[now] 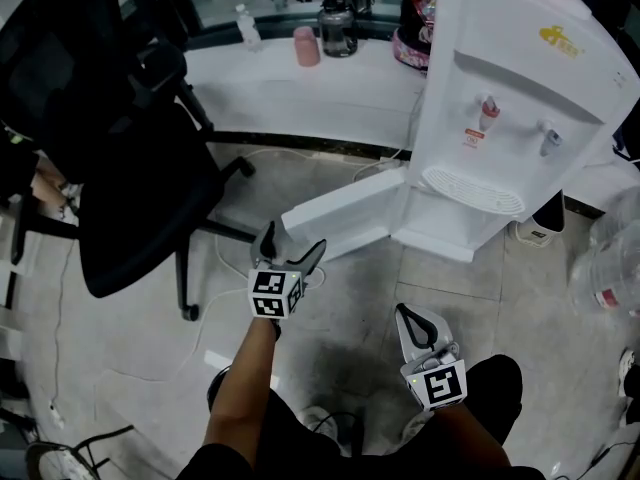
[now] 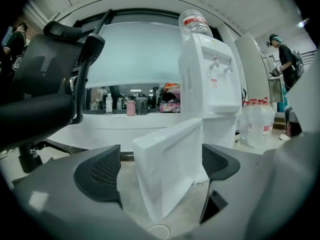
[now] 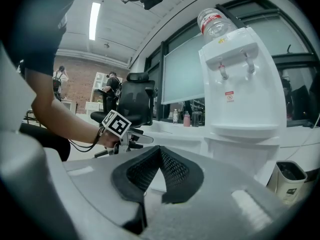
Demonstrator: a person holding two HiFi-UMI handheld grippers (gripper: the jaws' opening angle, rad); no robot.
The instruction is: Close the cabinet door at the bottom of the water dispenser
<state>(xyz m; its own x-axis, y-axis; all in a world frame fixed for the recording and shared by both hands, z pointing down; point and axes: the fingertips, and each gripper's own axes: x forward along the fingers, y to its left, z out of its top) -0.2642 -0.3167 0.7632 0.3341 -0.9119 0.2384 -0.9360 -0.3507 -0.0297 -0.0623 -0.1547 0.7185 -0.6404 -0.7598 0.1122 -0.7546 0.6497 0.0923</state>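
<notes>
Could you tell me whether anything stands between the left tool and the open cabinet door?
Nothing visible does: the cabinet door lies ahead of the left tool, its free edge framed between the open jaws.

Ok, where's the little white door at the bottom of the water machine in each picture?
Head view: the cabinet door stands open in the middle, left of the dispenser's base.
Left gripper view: bottom middle, big, between the left gripper's open jaws.
Right gripper view: cannot tell; the right gripper's own body covers that spot.
Shared landmark: the water dispenser, in all three.
</notes>
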